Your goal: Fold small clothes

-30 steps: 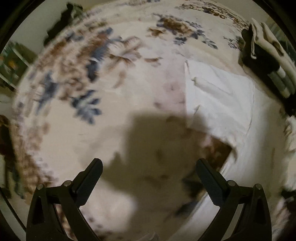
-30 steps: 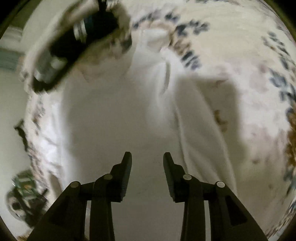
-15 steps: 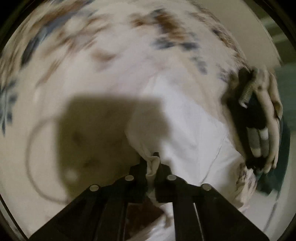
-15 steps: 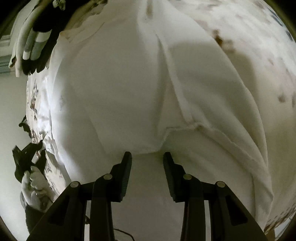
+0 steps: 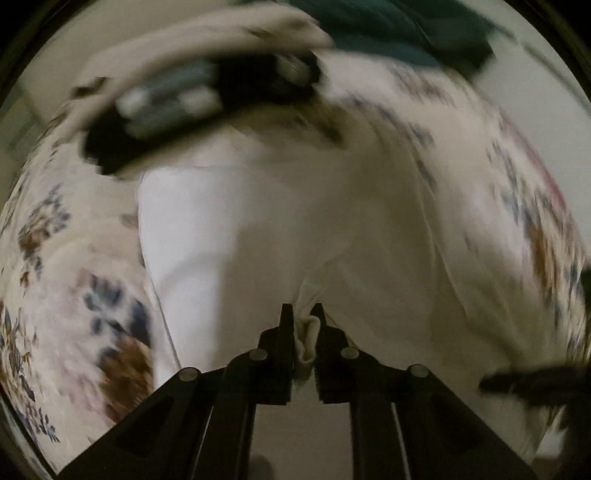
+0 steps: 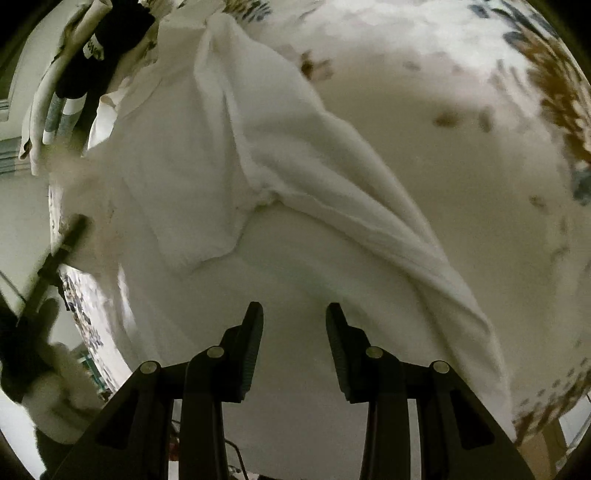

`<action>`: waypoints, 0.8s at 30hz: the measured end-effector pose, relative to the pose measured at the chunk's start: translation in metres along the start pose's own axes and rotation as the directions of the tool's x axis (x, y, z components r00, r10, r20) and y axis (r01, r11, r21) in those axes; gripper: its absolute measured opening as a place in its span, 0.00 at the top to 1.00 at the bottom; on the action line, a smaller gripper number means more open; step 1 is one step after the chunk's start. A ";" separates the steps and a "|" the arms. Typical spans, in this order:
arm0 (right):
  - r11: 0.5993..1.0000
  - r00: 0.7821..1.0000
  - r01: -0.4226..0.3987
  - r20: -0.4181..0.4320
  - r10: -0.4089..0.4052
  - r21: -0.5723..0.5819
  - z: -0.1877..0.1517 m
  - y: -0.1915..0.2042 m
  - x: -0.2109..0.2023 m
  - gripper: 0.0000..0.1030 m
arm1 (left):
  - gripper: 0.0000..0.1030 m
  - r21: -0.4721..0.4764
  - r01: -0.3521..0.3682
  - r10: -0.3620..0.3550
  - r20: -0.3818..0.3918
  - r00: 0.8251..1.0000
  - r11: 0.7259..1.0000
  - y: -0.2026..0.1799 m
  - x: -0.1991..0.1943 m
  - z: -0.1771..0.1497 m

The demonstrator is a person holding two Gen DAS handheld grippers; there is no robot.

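Left wrist view: white garment (image 5: 258, 229) is pinched by left gripper (image 5: 303, 314); right gripper (image 6: 294, 314), fingers spread, unladen. Fold under way; a matching right-side grasp is likely needed.

We see a cream bedsheet printed with blue and brown flowers (image 5: 110, 314) spread across the bed, its pattern reaching the far right edge (image 6: 554, 92) of the right wrist view. A dark teal cloth (image 5: 388, 22), blurred, lies at the sheet's far side beside a pale wall (image 5: 546, 107).
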State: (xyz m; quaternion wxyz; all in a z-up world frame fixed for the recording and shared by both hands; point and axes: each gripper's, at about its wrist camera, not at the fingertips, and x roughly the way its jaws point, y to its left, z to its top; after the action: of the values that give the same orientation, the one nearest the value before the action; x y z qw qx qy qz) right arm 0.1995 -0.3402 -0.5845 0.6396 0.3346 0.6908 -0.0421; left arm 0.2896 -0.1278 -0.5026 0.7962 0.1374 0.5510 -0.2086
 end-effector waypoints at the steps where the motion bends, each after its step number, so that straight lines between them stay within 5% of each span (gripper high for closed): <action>1: 1.000 1.000 0.004 0.002 -0.004 -0.002 -0.001 0.000 -0.003 0.64 | 0.88 0.015 -0.013 0.013 -0.025 1.000 1.000 -0.009 0.003 -0.011; 3: 1.000 1.000 0.010 0.010 -0.010 -0.009 -0.001 -0.003 -0.013 0.64 | 0.78 -0.006 0.002 -0.003 -0.033 0.999 1.000 -0.009 0.002 -0.023; 5: 1.000 1.000 0.007 0.023 -0.007 -0.010 0.001 -0.006 -0.023 0.64 | 0.29 -0.037 -0.013 0.011 -0.056 0.998 0.999 0.000 -0.001 -0.038; 6: 1.000 1.000 0.002 0.030 -0.001 -0.009 0.002 -0.008 -0.028 0.63 | 0.22 -0.050 -0.037 0.034 -0.058 0.998 0.998 0.006 -0.001 -0.041; 12: 0.996 0.997 -0.046 0.051 0.050 -0.075 0.032 0.034 -0.028 0.61 | 0.20 -0.163 -0.222 0.208 -0.101 0.973 0.961 0.053 0.005 -0.066; 15: 0.987 0.999 -0.010 0.044 0.018 -0.161 0.053 0.081 -0.005 0.61 | 0.19 -0.198 -0.372 0.341 -0.175 0.924 0.907 0.082 0.031 -0.076; 19: 0.954 0.996 0.087 0.011 -0.088 -0.288 0.068 0.137 0.046 0.61 | 0.10 -0.231 -0.351 0.316 -0.178 0.932 0.907 0.091 0.042 -0.076; 21: 0.915 0.978 0.198 0.004 -0.210 -0.351 0.069 0.150 0.071 0.61 | 0.10 -0.228 -0.352 0.323 -0.157 0.933 0.908 0.087 0.031 -0.077; 24: 0.914 0.980 0.188 0.001 -0.201 -0.360 0.068 0.149 0.057 0.61 | 0.10 -0.270 -0.329 0.302 -0.137 0.943 0.905 0.086 0.007 -0.086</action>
State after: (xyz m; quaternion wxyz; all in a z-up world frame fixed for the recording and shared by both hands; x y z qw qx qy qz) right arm 0.3368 -0.2345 -0.5934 0.6700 0.1425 0.7280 0.0272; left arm 0.2628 -0.0155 -0.5404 0.8045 0.1164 0.5822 0.0124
